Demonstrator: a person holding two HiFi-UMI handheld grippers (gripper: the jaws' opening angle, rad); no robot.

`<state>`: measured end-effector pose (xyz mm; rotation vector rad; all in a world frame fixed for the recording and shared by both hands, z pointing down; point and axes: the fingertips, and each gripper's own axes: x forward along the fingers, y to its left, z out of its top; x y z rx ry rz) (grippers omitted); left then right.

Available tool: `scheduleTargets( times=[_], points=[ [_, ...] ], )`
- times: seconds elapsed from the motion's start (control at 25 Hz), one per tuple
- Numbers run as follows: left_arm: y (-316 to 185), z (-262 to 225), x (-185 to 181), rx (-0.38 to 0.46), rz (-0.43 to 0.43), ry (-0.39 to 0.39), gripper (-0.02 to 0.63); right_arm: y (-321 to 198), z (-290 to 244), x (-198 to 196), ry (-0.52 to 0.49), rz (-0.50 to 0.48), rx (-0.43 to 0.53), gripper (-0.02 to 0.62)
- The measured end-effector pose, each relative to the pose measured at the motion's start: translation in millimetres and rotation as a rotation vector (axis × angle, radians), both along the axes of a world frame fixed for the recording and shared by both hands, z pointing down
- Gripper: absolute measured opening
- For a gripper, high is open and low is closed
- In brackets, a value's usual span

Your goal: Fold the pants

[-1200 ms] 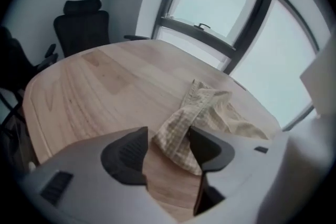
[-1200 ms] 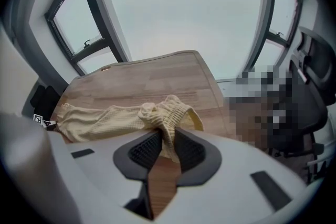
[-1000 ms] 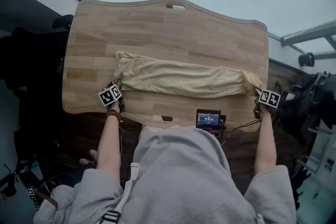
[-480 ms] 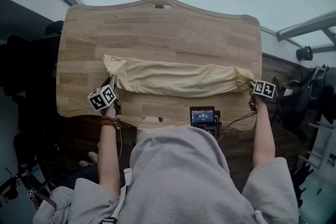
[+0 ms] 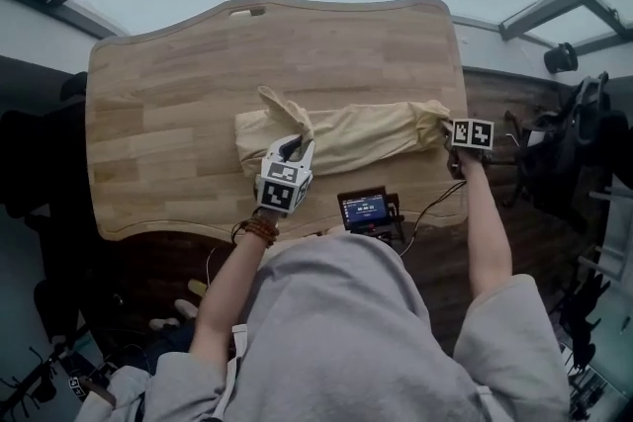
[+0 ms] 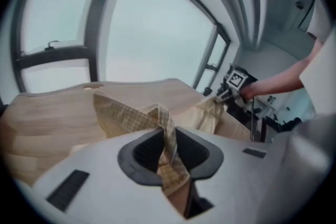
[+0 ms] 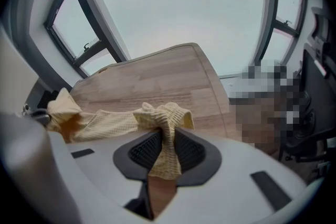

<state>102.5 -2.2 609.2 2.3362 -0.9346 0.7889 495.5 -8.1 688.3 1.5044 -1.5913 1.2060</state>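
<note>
The pants point(image 5: 366, 135) lie as a long narrow band across the table point(image 5: 168, 64), nearer its front edge, so the lengthwise fold looks done. Your left gripper point(image 5: 291, 149) has just closed its jaws and now pinches one end of the cloth, lifted over the band. Your right gripper point(image 5: 451, 139) pinches the other end at the table's right edge. What's left, I'd say, is bringing end to end. Mind the small screen point(image 5: 364, 210) at the front edge; the far half gives you room
</note>
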Motion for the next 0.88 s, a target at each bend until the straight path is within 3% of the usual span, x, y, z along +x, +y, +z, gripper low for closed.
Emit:
scheduleTargets(
  times=[0.08, 0.12, 0.16, 0.2, 0.32, 0.4, 0.48, 0.64, 0.8, 0.88],
  points=[
    [36.7, 27.8, 56.8, -0.077, 0.213, 0.003, 0.124, 1.8, -1.2, 3.1, -0.009, -0.003, 0.012, 0.074],
    [56.3, 36.2, 75.8, -0.1, 0.325, 0.004, 0.246, 3.4, -1.1, 3.5, -0.013, -0.004, 0.016, 0.074],
    [71.0, 40.4, 85.1, -0.102, 0.405, 0.0, 0.293, 4.6, -0.8, 3.1, -0.017, -0.009, 0.018, 0.074],
    [78.9, 40.9, 85.8, -0.092, 0.44, -0.002, 0.293, 5.0, -0.8, 2.3, -0.02, -0.017, 0.021, 0.074],
    [71.1, 37.6, 54.4, -0.08, 0.352, 0.003, 0.291, 6.3, -2.2, 2.7, -0.028, -0.028, 0.032, 0.074],
    [53.8, 50.8, 13.2, -0.053, 0.256, -0.075, 0.28, 7.3, -1.4, 3.3, -0.04, -0.015, 0.042, 0.074],
    [45.2, 72.3, -28.4, -0.016, 0.221, -0.194, 0.239, 8.5, 0.7, 2.1, -0.046, -0.005, 0.047, 0.074],
    [50.8, 103.7, -67.5, 0.036, 0.292, -0.348, 0.185, 9.9, 5.1, 2.0, -0.043, 0.002, 0.038, 0.074],
    [52.4, 114.6, -60.4, 0.1, 0.376, -0.417, 0.102, 8.9, 6.4, 0.0, -0.038, 0.003, 0.034, 0.074],
    [62.1, 127.2, -56.5, 0.065, 0.438, -0.449, 0.061, 10.7, 7.0, 0.5, -0.037, 0.007, 0.027, 0.074]
  ],
)
